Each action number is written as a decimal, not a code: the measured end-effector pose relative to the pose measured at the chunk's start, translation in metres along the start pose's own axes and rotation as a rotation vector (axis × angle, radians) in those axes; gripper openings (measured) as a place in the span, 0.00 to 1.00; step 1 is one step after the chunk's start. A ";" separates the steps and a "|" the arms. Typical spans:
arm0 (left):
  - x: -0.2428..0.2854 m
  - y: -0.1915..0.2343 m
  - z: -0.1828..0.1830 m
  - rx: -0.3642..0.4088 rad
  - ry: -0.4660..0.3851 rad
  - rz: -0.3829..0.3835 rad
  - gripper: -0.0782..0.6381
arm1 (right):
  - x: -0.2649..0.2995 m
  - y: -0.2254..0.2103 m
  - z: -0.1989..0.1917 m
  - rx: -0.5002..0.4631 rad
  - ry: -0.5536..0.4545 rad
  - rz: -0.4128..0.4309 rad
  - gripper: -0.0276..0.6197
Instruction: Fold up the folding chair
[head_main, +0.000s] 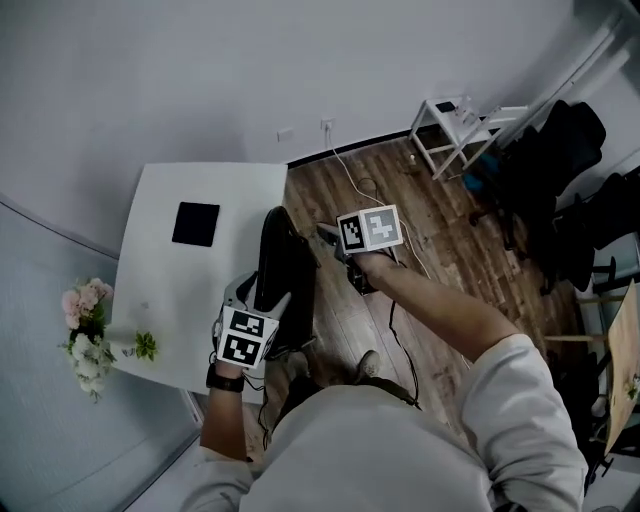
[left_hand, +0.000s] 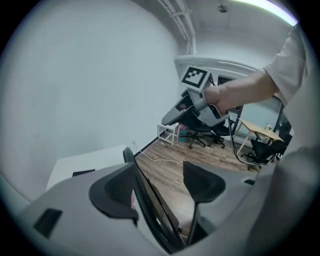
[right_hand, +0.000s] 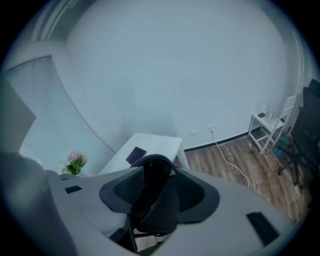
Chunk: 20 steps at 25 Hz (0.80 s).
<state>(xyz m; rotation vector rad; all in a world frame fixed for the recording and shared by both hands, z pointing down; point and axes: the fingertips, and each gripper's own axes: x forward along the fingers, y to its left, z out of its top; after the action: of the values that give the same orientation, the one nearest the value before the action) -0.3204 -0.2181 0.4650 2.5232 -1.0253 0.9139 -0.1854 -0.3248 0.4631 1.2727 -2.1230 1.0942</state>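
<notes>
The black folding chair (head_main: 285, 268) stands folded flat and upright on the wood floor, against the white table's right edge. My left gripper (head_main: 258, 298) is at the chair's lower left. In the left gripper view the chair's thin edge (left_hand: 150, 200) runs between the jaws beside the left pad (left_hand: 115, 192). The right pad (left_hand: 202, 182) stands clear of it, so my left gripper (left_hand: 159, 175) is open. My right gripper (head_main: 328, 240) hangs just right of the chair's top. Its jaws are apart, with the chair (right_hand: 155, 175) seen through my right gripper (right_hand: 161, 186).
The white table (head_main: 200, 290) carries a black square pad (head_main: 195, 223), and flowers (head_main: 88, 320) stand at its left corner. A cable (head_main: 370, 190) lies on the floor. A white stool (head_main: 455, 125) and dark office chairs (head_main: 560, 180) stand at the right.
</notes>
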 end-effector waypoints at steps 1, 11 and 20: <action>0.000 -0.006 0.013 0.007 -0.016 0.008 0.54 | -0.019 -0.013 0.001 -0.004 -0.028 -0.013 0.37; 0.018 -0.093 0.113 0.079 -0.145 -0.027 0.54 | -0.203 -0.112 -0.017 -0.119 -0.283 -0.150 0.36; 0.007 -0.155 0.172 0.101 -0.306 -0.024 0.40 | -0.319 -0.143 -0.057 -0.251 -0.481 -0.258 0.32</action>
<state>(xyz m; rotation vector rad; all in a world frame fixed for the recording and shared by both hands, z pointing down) -0.1301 -0.1899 0.3365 2.8155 -1.0536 0.5966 0.0932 -0.1470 0.3339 1.7501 -2.2445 0.4246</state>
